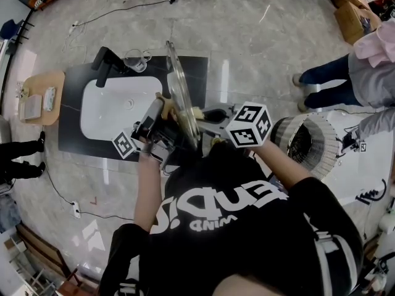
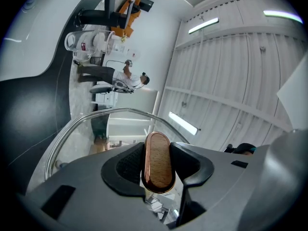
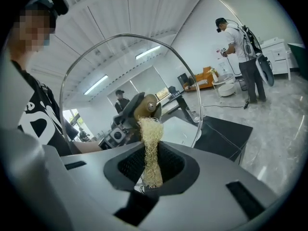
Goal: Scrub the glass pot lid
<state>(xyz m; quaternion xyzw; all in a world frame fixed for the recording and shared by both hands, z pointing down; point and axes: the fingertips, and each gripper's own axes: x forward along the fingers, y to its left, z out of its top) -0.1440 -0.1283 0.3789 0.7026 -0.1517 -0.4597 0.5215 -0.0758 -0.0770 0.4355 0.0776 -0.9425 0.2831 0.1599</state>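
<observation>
Glass pot lid [image 1: 182, 97], held on edge and nearly upright above the white sink basin [image 1: 114, 110], which is set in a black countertop [image 1: 73, 113]. The lid is carried by its wooden handle [image 2: 159, 161] – an oval knob with a copper-coloured rim – on which the jaws of the left gripper [image 1: 159, 117] are closed, one pad on each long side. In the left gripper view the metal-edged rim of the lid is seen arching beyond the handle.

The jaws of the right gripper [image 1: 207, 115] are drawn narrow on a pale, fibrous loofah scrubber [image 3: 150, 148], which is pinched at its lower part and left standing out past the fingertips. The free end of the scrubber is presented to the face of the lid opposite the handle – actual contact cannot be confirmed. Through the glass, in the right gripper view, the handle's fixing and the left gripper are visible.

At the back of the basin a black faucet [image 1: 105, 63] is mounted, with a clear glass jug [image 1: 136, 60] just beside it. A small wooden table [image 1: 40, 97] is placed at the left end of the countertop.
</observation>
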